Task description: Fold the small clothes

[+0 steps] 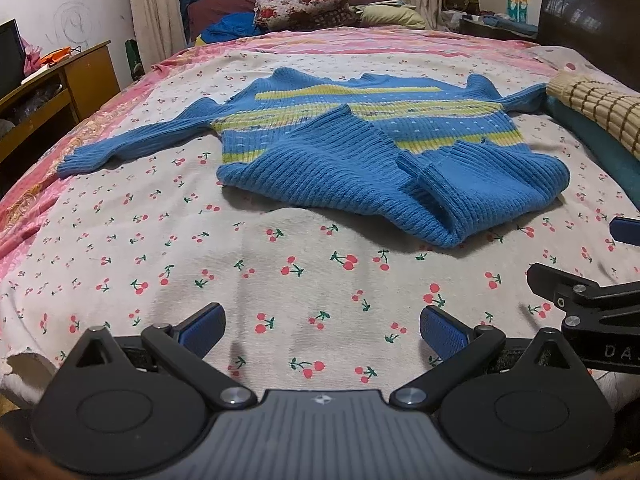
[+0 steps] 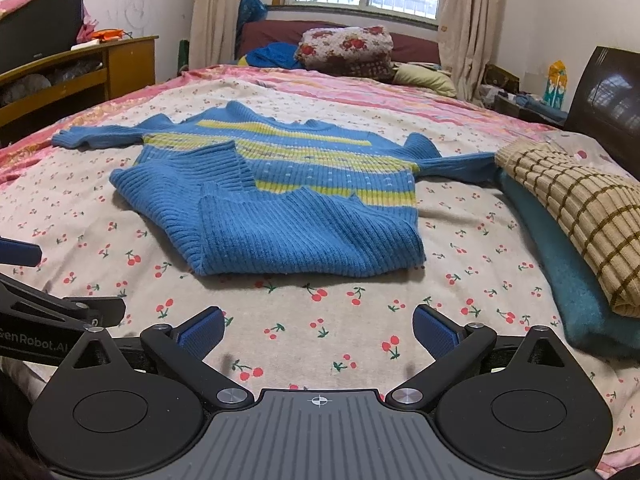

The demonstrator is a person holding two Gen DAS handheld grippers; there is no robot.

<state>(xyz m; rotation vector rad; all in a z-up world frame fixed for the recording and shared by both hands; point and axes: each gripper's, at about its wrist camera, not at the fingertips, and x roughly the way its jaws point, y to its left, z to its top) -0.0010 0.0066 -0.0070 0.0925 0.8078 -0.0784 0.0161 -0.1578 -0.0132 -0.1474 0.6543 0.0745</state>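
Note:
A small blue knit sweater with yellow stripes [image 1: 360, 148] lies on the cherry-print bedsheet [image 1: 200, 240], sleeves spread left and right, its bottom hem folded up over the body. It also shows in the right wrist view [image 2: 288, 200]. My left gripper [image 1: 322, 330] is open and empty, low over the sheet, short of the sweater's near edge. My right gripper [image 2: 316, 326] is open and empty, also short of the near edge. The right gripper shows at the right edge of the left wrist view [image 1: 592, 268].
A folded stack, a beige checked knit [image 2: 580, 208] on a teal garment [image 2: 560, 272], lies to the right, touching the right sleeve. A wooden desk [image 2: 80, 76] stands left of the bed. Folded quilts and pillows [image 2: 348, 52] lie at the far end. A dark headboard [image 2: 608, 100] is at the right.

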